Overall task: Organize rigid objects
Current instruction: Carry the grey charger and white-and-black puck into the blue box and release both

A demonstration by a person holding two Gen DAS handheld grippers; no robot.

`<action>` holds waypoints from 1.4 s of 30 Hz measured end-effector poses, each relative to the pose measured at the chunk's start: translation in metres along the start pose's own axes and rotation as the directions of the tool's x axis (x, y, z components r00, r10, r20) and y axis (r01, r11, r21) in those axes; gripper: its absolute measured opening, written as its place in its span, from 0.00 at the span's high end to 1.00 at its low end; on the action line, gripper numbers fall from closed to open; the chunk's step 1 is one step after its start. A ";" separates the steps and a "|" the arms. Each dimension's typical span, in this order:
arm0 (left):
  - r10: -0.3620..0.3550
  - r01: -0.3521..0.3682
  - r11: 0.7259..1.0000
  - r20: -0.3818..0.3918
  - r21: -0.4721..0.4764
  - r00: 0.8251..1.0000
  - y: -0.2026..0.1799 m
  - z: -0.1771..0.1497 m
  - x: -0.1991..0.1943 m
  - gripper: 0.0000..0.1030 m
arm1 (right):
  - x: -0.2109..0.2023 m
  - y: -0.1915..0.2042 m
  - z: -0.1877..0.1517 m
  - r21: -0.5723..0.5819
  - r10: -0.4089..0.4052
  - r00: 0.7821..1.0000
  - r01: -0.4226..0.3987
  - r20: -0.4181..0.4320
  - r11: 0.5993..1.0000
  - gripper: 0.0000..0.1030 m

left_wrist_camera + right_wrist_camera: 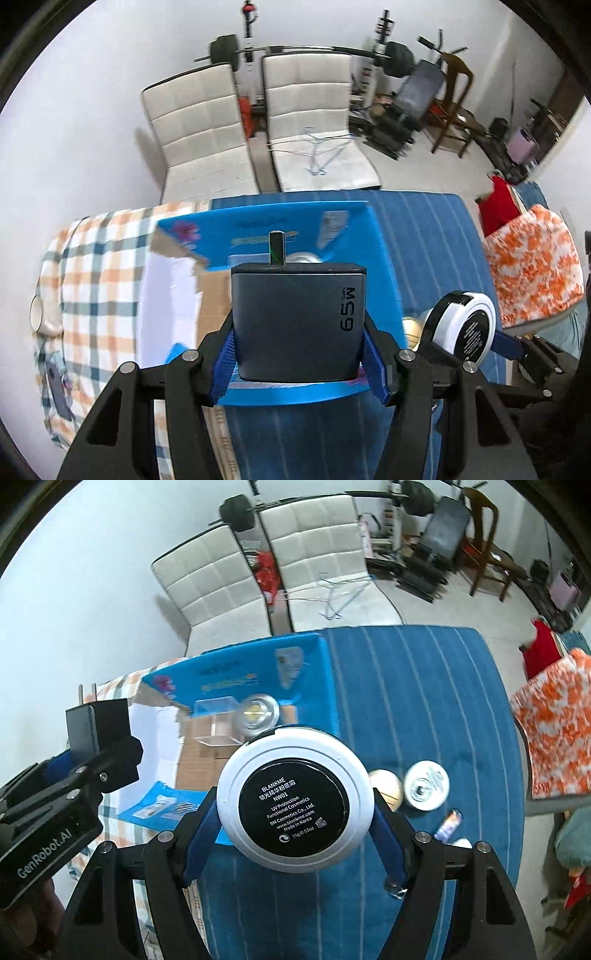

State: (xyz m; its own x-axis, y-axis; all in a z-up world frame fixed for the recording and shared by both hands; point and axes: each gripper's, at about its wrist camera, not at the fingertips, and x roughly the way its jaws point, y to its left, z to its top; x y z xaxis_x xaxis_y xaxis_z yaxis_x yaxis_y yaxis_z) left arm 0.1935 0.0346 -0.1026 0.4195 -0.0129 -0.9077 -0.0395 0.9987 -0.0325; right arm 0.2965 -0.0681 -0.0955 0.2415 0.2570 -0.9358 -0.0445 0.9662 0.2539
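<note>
A: What are you holding right now?

B: Your left gripper (299, 354) is clamping the charger (297, 325) by its two flat sides at the centre of the left view; its prongs are pointing away from you, toward the box (365, 236) in the middle of the frame. Your right gripper (293, 834) is pinching the compact (293, 801) across its round rim, label facing the camera, low centre in the right view

A: How are they going to handle?

B: The charger is looking dense and stiff, with smooth sides, so you are right to grip the broad faces. The compact is seeming light and hard, but a curved glossy rim is likely to slip or twist, so keep the pads across its widest part

A: What is left on the cloth (424, 701)?

B: Two tins (426, 784) are lying at lower right, just beside the compact
</note>
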 end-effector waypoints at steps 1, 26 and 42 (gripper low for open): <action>0.002 -0.002 1.000 0.001 -0.011 1.000 0.005 0.000 -0.001 0.46 | 0.003 0.004 0.002 -0.007 -0.001 1.000 0.001 -0.002 1.000 0.25; 0.065 -0.092 0.993 -0.329 -0.068 0.942 0.111 0.027 0.198 0.46 | 0.222 0.025 0.032 0.008 -0.121 0.936 0.131 -0.331 0.991 0.25; -0.046 -0.026 0.987 -0.426 -0.161 0.903 0.133 0.032 0.231 0.44 | 0.267 0.029 0.039 0.035 -0.096 0.894 0.124 -0.438 0.992 0.24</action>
State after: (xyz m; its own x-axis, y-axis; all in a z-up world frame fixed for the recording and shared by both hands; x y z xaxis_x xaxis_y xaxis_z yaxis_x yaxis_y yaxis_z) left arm 0.3146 0.1665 -0.3029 -0.0056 -0.0786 -0.9969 -0.1961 0.9776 -0.0759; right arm 0.3971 0.0283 -0.3285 -0.2042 0.1453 -0.9681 0.0194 0.9893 0.1444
